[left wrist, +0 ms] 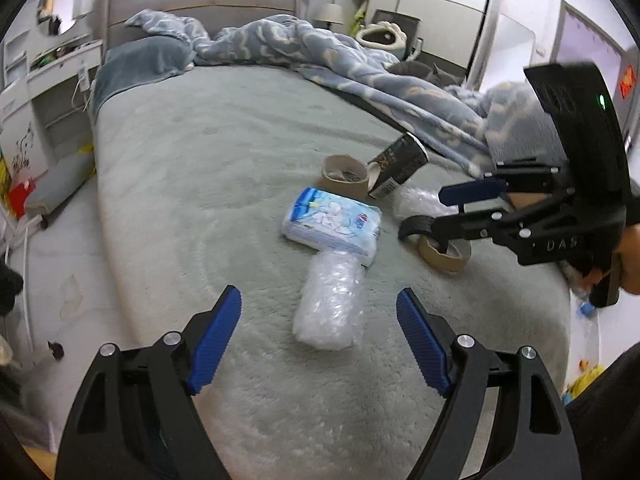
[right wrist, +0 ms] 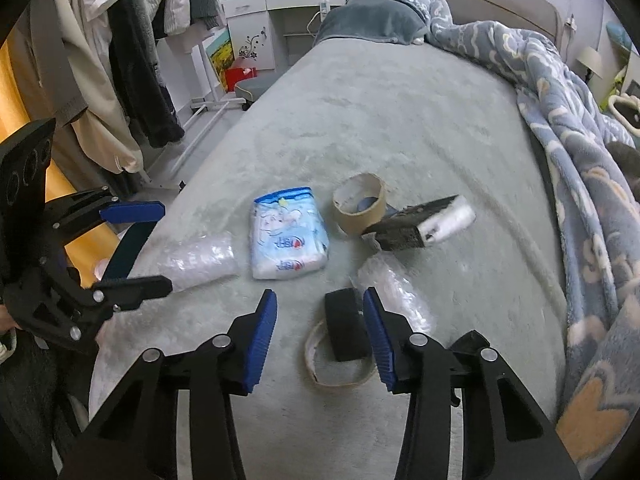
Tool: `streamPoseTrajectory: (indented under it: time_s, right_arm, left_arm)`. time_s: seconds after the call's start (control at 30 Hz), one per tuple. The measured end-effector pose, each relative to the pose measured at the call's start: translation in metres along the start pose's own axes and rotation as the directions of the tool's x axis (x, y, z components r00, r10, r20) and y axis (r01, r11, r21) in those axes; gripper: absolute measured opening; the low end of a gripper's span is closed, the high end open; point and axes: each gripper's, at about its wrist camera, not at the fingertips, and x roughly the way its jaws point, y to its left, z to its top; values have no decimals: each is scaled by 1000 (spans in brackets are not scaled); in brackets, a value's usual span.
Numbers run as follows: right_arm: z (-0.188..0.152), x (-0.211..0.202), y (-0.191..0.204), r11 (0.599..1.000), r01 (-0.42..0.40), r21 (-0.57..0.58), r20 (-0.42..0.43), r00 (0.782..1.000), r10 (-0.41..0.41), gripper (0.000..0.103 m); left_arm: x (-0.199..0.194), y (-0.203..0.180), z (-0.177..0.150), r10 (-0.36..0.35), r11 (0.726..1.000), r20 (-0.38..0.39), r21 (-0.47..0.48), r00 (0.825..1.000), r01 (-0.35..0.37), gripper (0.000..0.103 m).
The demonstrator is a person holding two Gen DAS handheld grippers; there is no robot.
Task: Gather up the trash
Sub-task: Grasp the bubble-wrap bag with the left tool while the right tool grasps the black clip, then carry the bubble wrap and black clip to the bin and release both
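Trash lies on the grey-green bed (left wrist: 200,184): a blue-white tissue pack (left wrist: 332,222) (right wrist: 286,236), a bubble-wrap roll (left wrist: 328,308) (right wrist: 200,258), a tall cardboard tape core (left wrist: 346,174) (right wrist: 360,204), a black carton (left wrist: 400,164) (right wrist: 420,226), a second wad of bubble wrap (right wrist: 396,300), and a flat cardboard ring (left wrist: 444,254) (right wrist: 340,376). My left gripper (left wrist: 318,300) (right wrist: 166,246) is open, straddling the near end of the bubble-wrap roll without touching it. My right gripper (right wrist: 320,300) (left wrist: 430,212) hangs open over the flat ring. A black piece (right wrist: 346,324) stands in that ring against the right finger.
A crumpled blue blanket (left wrist: 360,60) (right wrist: 568,128) covers the far and right side of the bed, with a pillow (right wrist: 372,20) at its head. Hanging clothes (right wrist: 132,60) and a white desk (right wrist: 288,4) stand beyond the bed's left edge. A person's hand (left wrist: 628,256) holds the right gripper.
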Motion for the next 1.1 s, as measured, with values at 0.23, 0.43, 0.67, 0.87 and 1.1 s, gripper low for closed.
streamPoseTrajectory:
  time_s: [0.23, 0.43, 0.67, 0.87, 1.1]
  right_arm:
    - [3, 12, 2, 1000, 4, -24, -36, 999, -5, 42]
    - [3, 22, 0, 999, 38, -27, -67, 997, -40, 42]
    - [1, 28, -3, 999, 49, -17, -85, 995, -50, 36]
    - [1, 33, -3, 996, 88, -30, -105, 990, -91, 27]
    - [2, 29, -5, 996, 95, 2, -88, 992, -94, 22]
  left_arm:
    - [18, 0, -3, -18, 1000, -55, 10, 998, 19, 64]
    - [25, 4, -4, -32, 999, -72, 0, 997, 32, 44]
    - [19, 4, -1, -47, 999, -40, -6, 998, 47, 34]
    - [6, 8, 5, -54, 998, -8, -34, 999, 53, 34]
    - [-12, 8, 10, -54, 997, 28, -46, 998, 55, 34]
